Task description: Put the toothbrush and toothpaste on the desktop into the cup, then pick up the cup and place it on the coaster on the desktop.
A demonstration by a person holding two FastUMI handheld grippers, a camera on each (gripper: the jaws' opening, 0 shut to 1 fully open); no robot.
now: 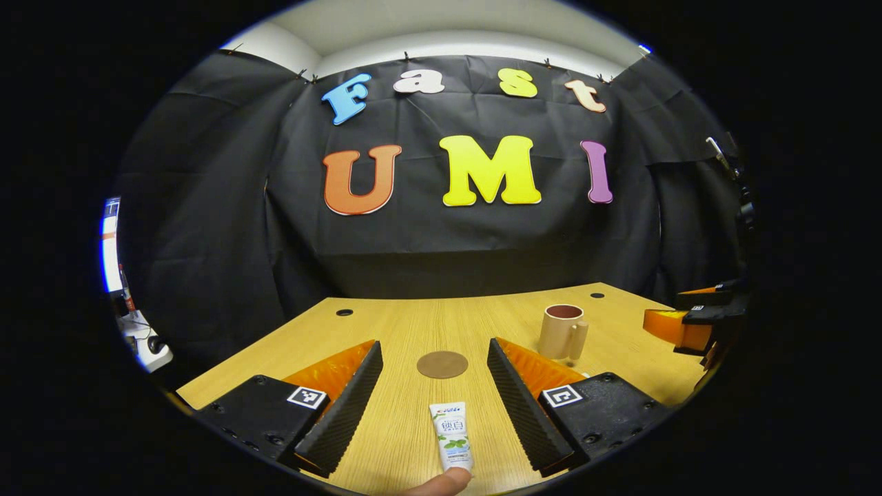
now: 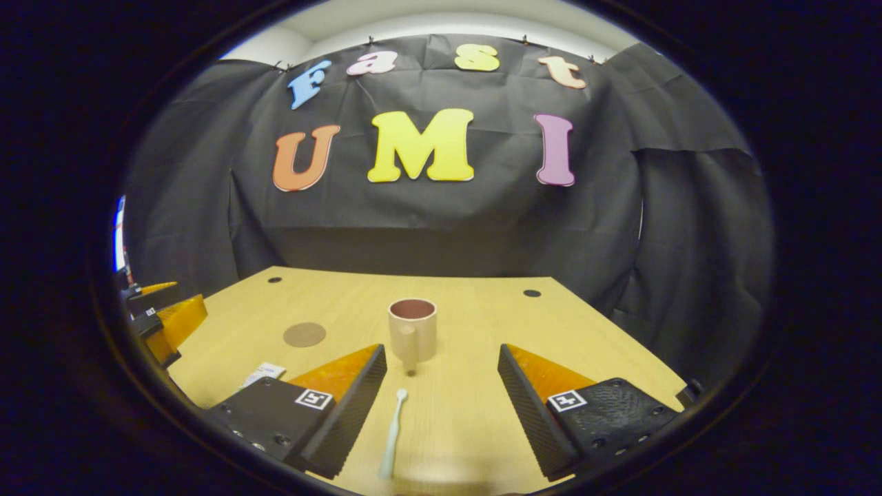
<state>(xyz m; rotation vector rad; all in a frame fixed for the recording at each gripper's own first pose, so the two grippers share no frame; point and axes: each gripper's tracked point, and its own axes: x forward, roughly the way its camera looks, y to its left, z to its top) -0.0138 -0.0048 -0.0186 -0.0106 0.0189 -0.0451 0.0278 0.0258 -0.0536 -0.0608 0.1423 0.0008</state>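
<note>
**Both grippers poised, nothing in the cup yet**

Starting close in: the left gripper (image 1: 435, 396) hangs low over the worktop (image 1: 406, 331) with its fingers spread wide and released, and the toothpaste (image 1: 451, 436) lies flat right between them, untouched by either finger. At the very bottom edge of the left gripper view a fingertip (image 1: 441, 482) of a person pokes in, just at the tube's near end.

Over on the other side, the right gripper (image 2: 441, 393) is just as open, nothing held, and the toothbrush (image 2: 391, 434) lies lengthwise on the worktop between its fingers, nearer the left one, head pointing toward the cup.

Moving out: the coaster (image 1: 442, 364) sits bare just beyond the toothpaste. The cup (image 2: 412, 329) stands upright farther back, directly ahead of the right gripper, handle facing it, and nothing sticks out of it.

So the scorecard, as I read it: no step done. Toothbrush and toothpaste are both on the worktop, and the cup is well apart from the coaster. Everything is left to do.

Now the views trade secrets. The left gripper view gives us the whole toothpaste and the fingertip; the right gripper view catches just a corner of the tube beside its left finger, but it alone offers the toothbrush. Each view also catches the other gripper at its edge.
</note>
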